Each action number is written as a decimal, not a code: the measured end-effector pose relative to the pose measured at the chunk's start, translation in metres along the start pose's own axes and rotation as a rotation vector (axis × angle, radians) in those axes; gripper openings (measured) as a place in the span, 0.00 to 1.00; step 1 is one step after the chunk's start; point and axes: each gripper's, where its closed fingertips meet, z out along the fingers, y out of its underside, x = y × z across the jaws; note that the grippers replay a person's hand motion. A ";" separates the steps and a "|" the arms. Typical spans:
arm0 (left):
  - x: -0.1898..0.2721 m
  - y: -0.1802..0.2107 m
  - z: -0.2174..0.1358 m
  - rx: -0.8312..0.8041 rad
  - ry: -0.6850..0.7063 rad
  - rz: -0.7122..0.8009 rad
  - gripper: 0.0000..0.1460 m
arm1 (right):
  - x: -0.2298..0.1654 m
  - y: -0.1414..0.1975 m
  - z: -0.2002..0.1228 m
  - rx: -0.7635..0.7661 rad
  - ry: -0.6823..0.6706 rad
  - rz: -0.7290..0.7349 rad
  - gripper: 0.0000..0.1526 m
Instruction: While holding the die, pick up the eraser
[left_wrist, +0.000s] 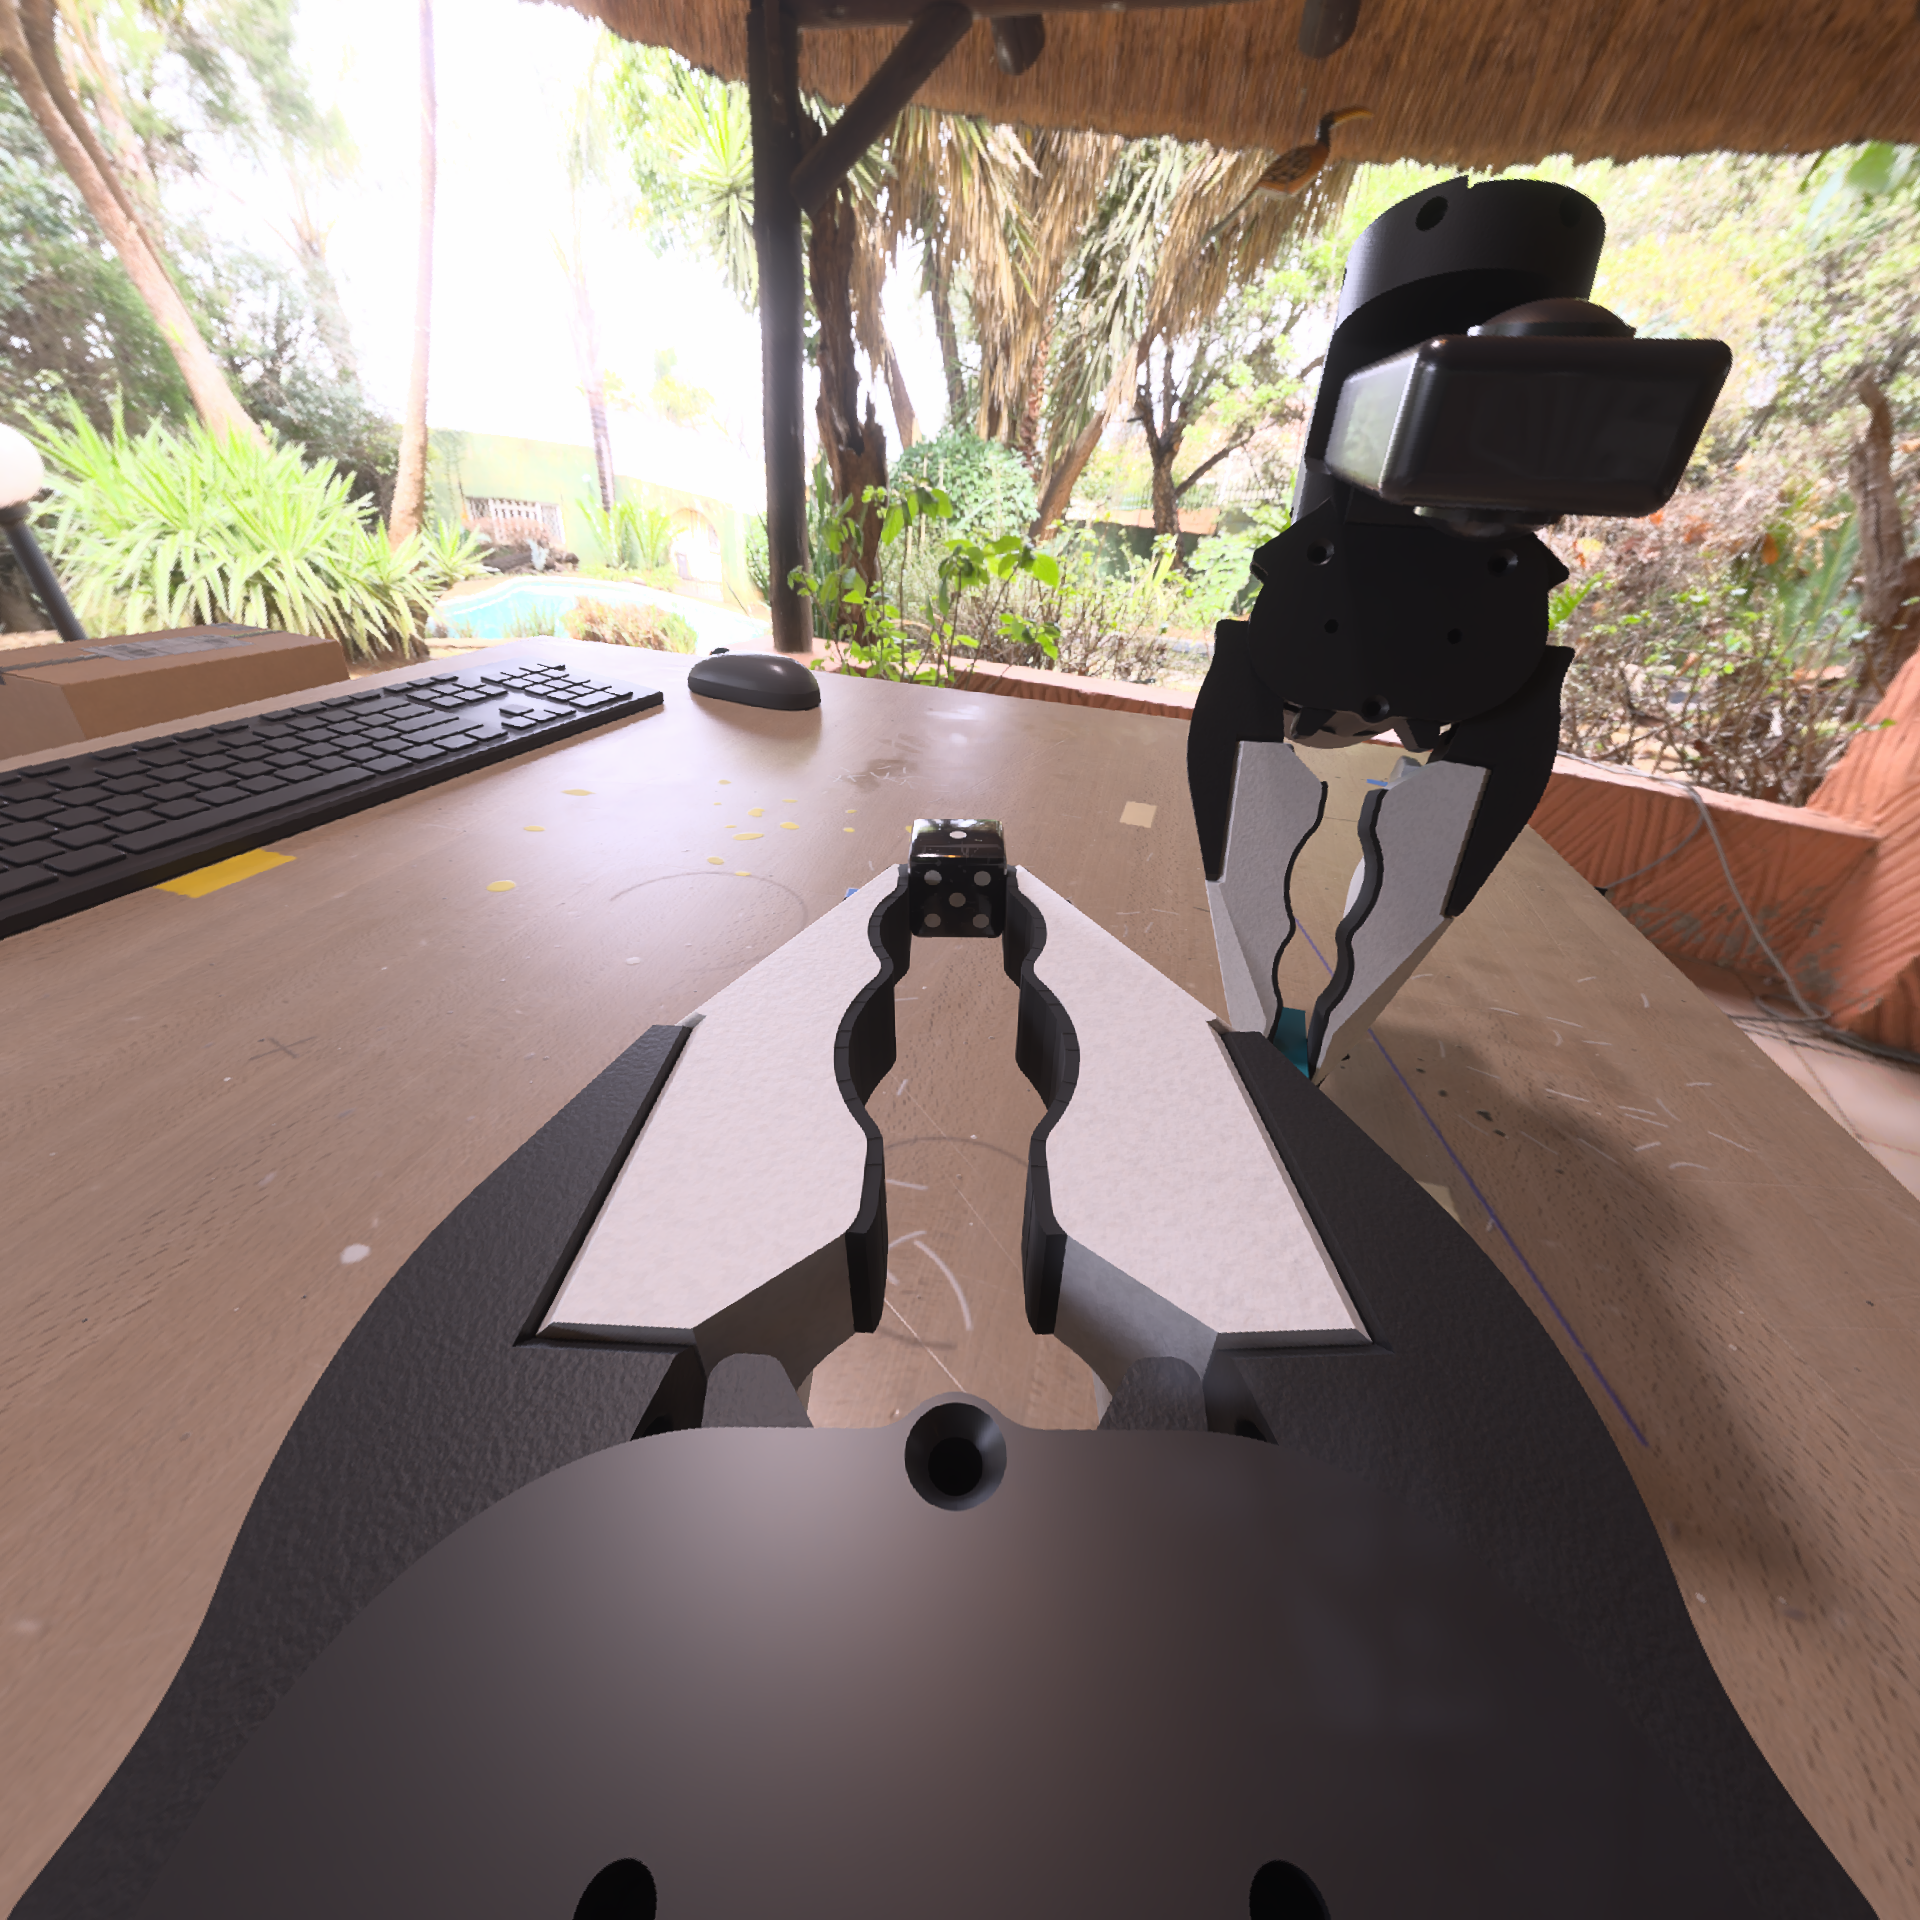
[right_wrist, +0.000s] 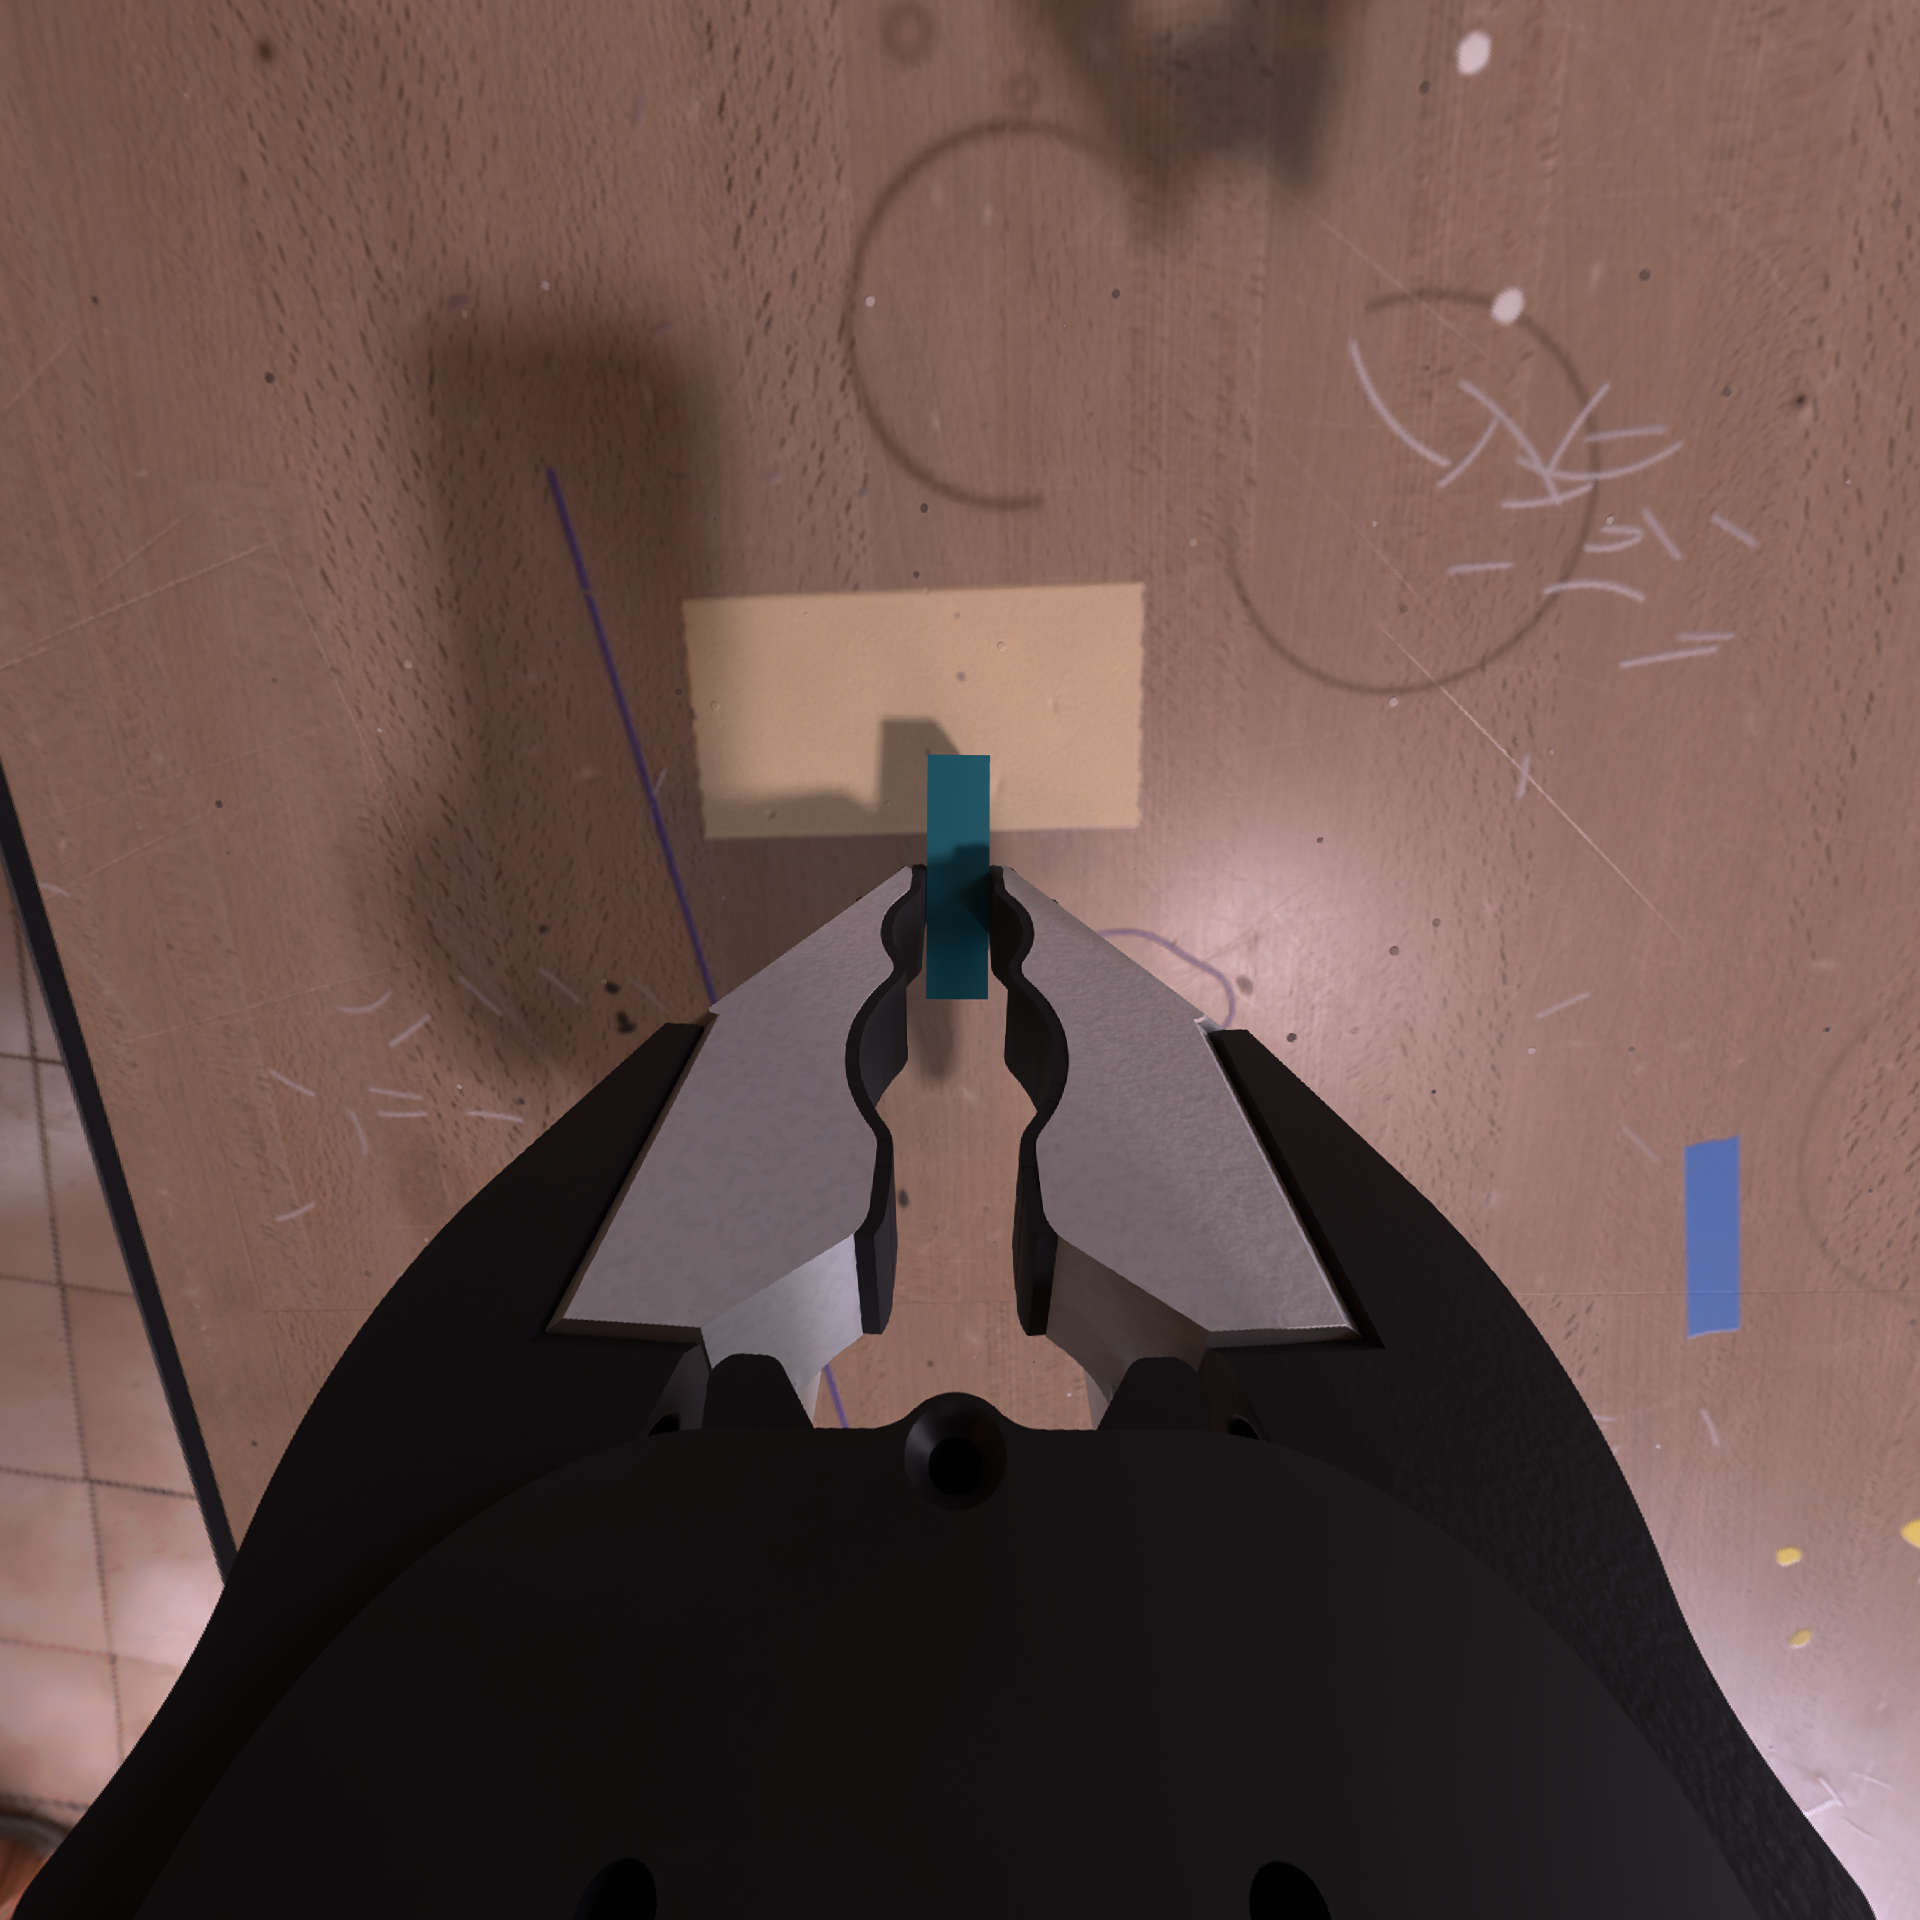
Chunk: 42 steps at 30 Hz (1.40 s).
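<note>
Die (left_wrist: 956, 878) above scuffed wooden table (left_wrist: 416, 1039), garden behind.

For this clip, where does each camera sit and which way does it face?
Left wrist view: low on the left gripper, facing across the table; its fingers pinch the die, right gripper beyond.
Right wrist view: on the right gripper, facing straight down; fingers around the eraser.
Shared: the teal eraser, table, right gripper.

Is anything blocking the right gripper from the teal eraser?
No. The eraser sits right between the right gripper's fingertips, nothing between them. The left gripper, clamping the die, is off to the side.
</note>
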 end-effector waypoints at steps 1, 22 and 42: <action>0.000 0.000 0.000 0.000 0.000 0.000 0.11 | 0.000 -0.001 -0.001 0.007 -0.003 0.002 0.07; 0.000 0.000 0.000 -0.002 -0.001 0.000 0.11 | 0.000 0.003 0.000 0.050 -0.009 0.093 0.07; -0.001 0.000 -0.001 0.012 0.001 -0.027 0.11 | -0.001 0.003 0.003 -0.214 0.035 0.271 0.07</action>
